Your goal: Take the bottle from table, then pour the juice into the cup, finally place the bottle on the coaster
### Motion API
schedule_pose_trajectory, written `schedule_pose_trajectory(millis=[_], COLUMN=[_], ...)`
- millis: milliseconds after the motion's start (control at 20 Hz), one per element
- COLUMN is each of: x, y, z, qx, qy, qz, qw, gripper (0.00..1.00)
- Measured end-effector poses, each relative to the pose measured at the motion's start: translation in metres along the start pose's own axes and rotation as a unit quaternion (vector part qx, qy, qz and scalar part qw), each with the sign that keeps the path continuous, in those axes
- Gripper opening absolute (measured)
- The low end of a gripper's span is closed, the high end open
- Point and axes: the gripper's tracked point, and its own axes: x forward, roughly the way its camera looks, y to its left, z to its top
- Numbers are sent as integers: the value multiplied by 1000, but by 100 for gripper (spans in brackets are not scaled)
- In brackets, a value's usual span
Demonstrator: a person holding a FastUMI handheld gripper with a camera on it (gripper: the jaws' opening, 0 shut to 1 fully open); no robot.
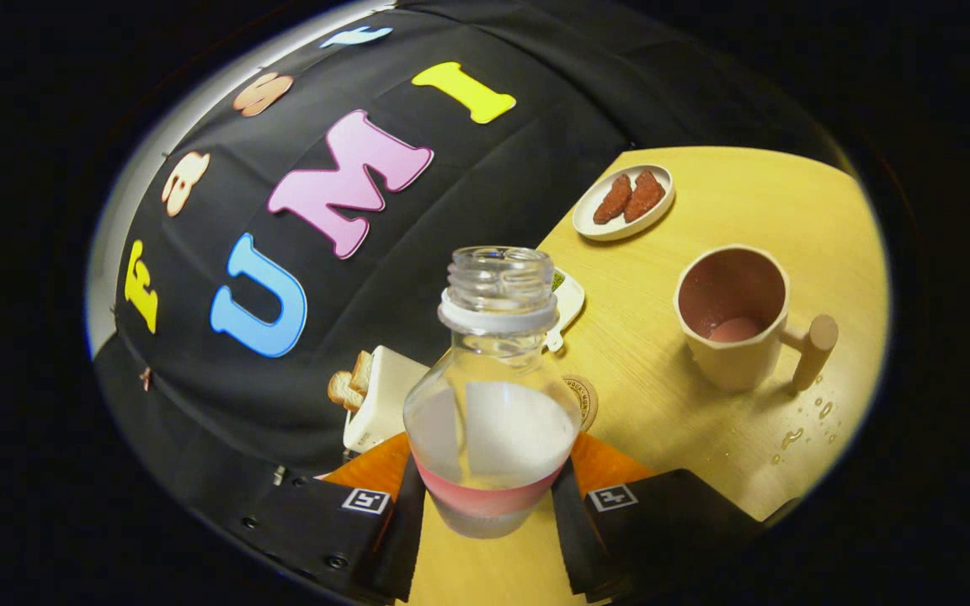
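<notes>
Currently, gripper clamped on uncapped bottle, both fingers pressing its sides, cup beyond on tabletop, coaster apparently behind bottle.

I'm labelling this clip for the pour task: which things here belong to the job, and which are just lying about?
Job:
- bottle, uncapped, pink juice low inside, gripper shut on it
- cup, a little pink juice in it
- coaster, just beyond the bottle

Lying about:
- plate of brown snacks
- toaster with bread
- small white dish behind the bottle
- spilled drops near the cup
</notes>
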Motion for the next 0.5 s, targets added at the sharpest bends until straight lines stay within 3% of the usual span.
schedule_pose_trajectory(millis=[500], x=[10], y=[-31], z=[30], qx=[197], qy=[-15], qz=[-17], qw=[980], gripper=[70])
